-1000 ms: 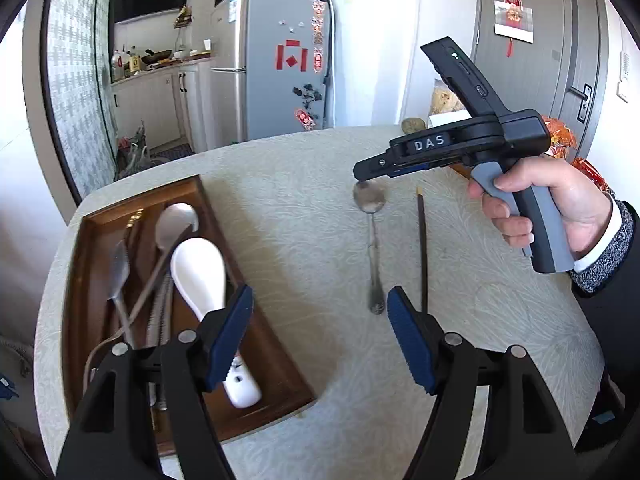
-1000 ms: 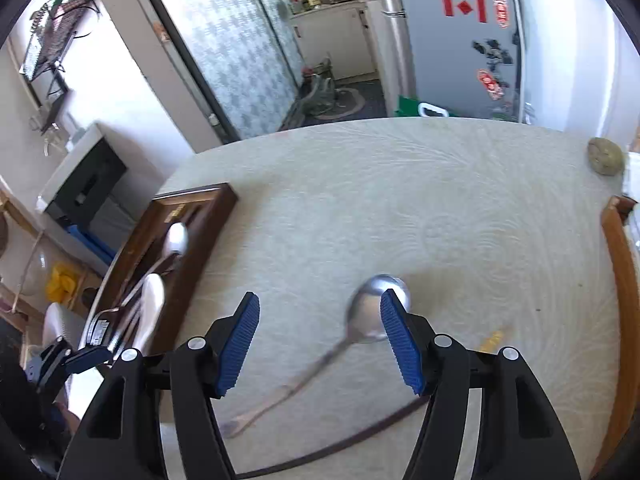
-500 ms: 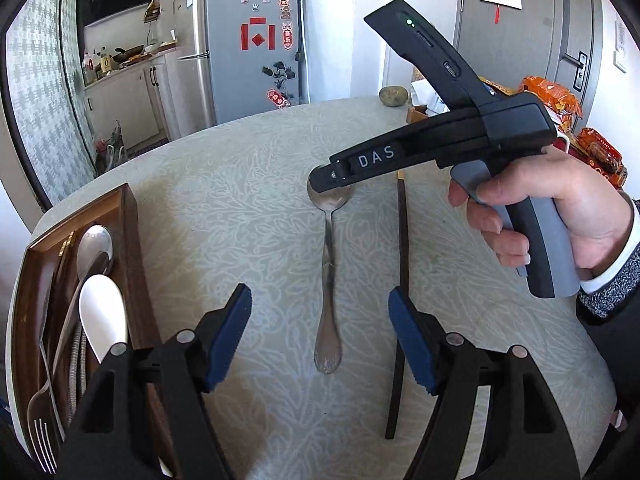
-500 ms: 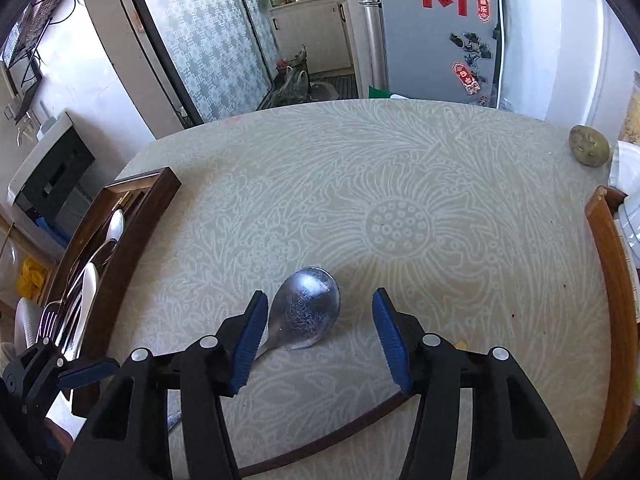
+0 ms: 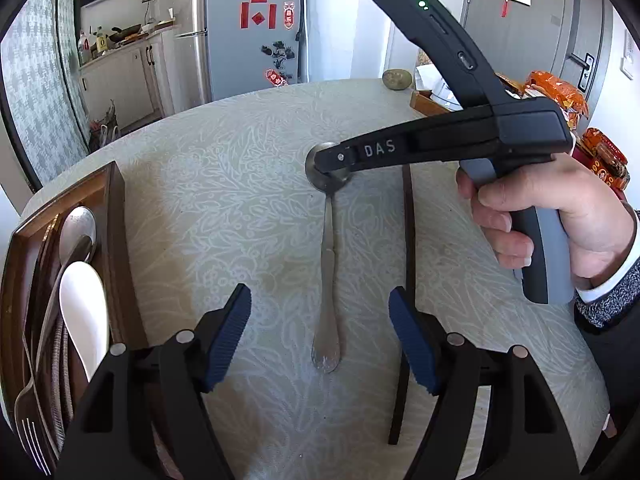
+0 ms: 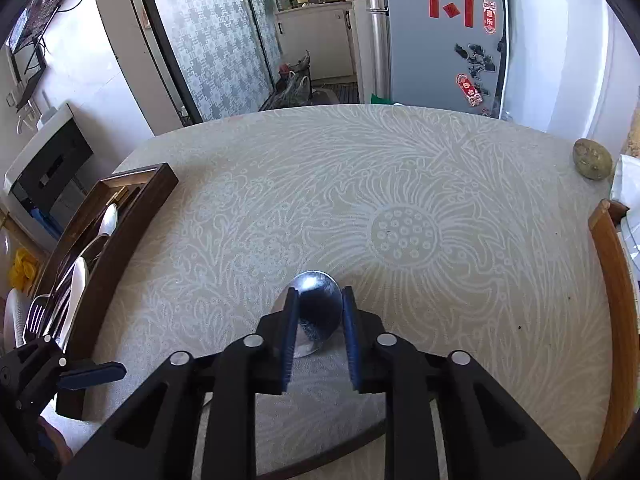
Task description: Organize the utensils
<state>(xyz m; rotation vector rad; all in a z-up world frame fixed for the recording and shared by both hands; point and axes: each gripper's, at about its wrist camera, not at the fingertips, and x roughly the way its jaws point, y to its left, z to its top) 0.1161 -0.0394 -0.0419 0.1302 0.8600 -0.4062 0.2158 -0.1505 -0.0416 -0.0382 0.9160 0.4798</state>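
A metal spoon (image 5: pixel 328 264) lies on the round table, bowl away from me, handle end between the tips of my left gripper (image 5: pixel 319 294), which hangs open just above it. A dark chopstick (image 5: pixel 407 240) lies alongside on the right. My right gripper (image 6: pixel 320 296), held by a hand (image 5: pixel 560 208), points down onto the spoon's bowl (image 6: pixel 316 284); its jaws are closing with the bowl between the blue pads, which touch it. The wooden tray (image 5: pixel 116 216) at the left holds a white ceramic spoon (image 5: pixel 82 308), a metal spoon (image 5: pixel 78 226) and a fork (image 5: pixel 32 440).
A round stone (image 5: pixel 397 79) sits at the table's far edge. A wooden-rimmed box (image 6: pixel 612 288) and orange snack packets (image 5: pixel 556 88) crowd the right side. The tray's wall (image 6: pixel 136 208) rises left of the spoon. A fridge stands beyond the table.
The right gripper sank onto the spoon's bowl and its jaws narrowed from wide apart to close around it. The left gripper swung right, from over the tray to over the spoon's handle.
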